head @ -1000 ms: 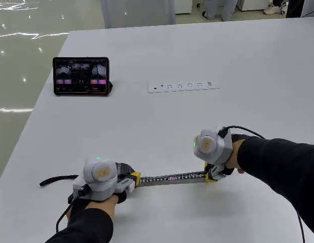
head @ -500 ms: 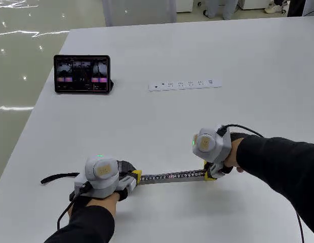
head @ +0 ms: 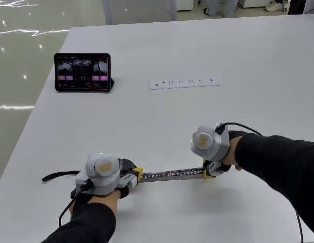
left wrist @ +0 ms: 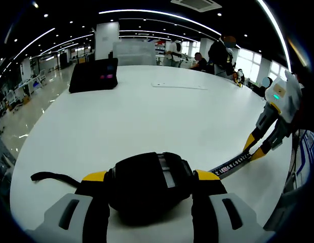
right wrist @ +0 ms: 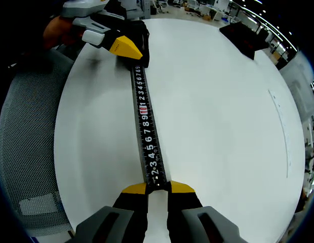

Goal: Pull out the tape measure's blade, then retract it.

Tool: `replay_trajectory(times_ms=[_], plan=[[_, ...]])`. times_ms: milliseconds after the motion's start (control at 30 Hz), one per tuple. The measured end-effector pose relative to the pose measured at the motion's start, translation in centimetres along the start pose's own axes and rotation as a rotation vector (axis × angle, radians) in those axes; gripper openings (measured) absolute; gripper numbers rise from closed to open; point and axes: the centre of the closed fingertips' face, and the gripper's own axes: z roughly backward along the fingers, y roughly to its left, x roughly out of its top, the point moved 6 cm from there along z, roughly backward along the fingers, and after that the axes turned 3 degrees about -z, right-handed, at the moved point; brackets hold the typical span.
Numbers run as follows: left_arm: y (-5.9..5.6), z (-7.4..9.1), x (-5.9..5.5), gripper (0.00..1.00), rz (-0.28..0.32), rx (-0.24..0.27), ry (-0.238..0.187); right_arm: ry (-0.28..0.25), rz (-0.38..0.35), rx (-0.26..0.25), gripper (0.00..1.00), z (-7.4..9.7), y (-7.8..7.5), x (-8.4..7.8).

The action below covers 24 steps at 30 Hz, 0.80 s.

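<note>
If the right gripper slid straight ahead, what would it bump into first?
Probably the black tape measure case, clamped in the left gripper, at the far end of the numbered metal blade it holds.

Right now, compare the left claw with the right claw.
The left claw is shut on the black case; the right claw pinches the tip of the blade. The left claw stands wide around the case; the right claw is nearly closed. Both have yellow tips and sit low over the table.
</note>
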Motion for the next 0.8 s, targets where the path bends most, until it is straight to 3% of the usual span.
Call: replay_trajectory(times_ms=[800], plan=[[0.08,0.00,0.00,0.62,0.001,0.001,0.000,-0.011,0.005,0.005,0.10,-0.22,0.16,0.97]])
